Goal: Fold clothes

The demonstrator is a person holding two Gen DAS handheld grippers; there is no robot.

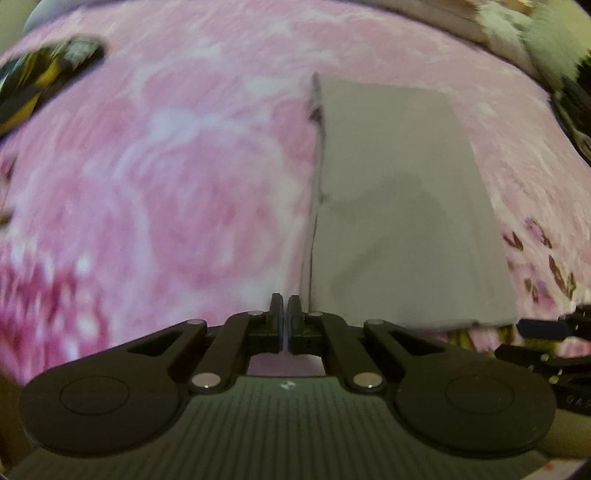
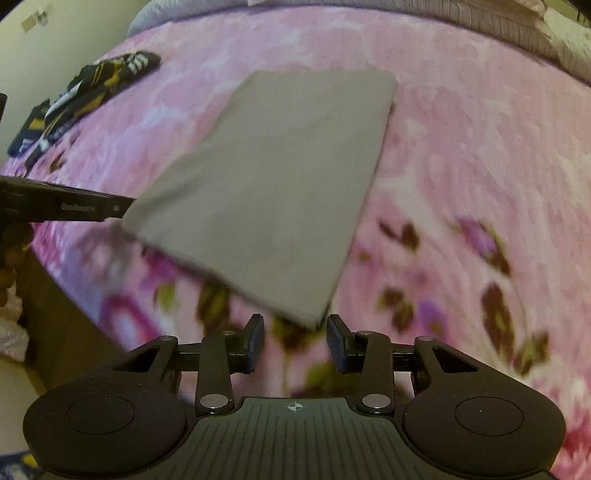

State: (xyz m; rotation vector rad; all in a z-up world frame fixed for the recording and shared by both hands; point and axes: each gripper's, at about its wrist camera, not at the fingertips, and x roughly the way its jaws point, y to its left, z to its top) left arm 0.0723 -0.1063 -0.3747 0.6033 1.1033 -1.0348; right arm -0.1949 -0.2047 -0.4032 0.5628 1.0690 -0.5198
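A grey garment [image 1: 399, 192] [image 2: 273, 177], folded into a flat rectangle, lies on the pink flowered blanket [image 1: 166, 184] [image 2: 461, 166]. My left gripper [image 1: 285, 306] is shut, with no fabric showing between its fingers, and sits just left of the garment's near left edge. In the right wrist view the left gripper [image 2: 74, 206] reaches in from the left and its tip meets the garment's near left corner. My right gripper [image 2: 295, 328] is open, and the garment's near right corner lies just ahead of the gap between its fingers. Part of the right gripper [image 1: 554, 339] shows at the right edge of the left wrist view.
A black and yellow garment [image 1: 44, 77] [image 2: 81, 96] lies crumpled at the far left of the bed. Pale bedding [image 1: 517, 33] [image 2: 517, 33] is piled along the far side. The bed's edge [image 2: 55, 295] drops away at the near left, next to a hand [image 2: 11, 258].
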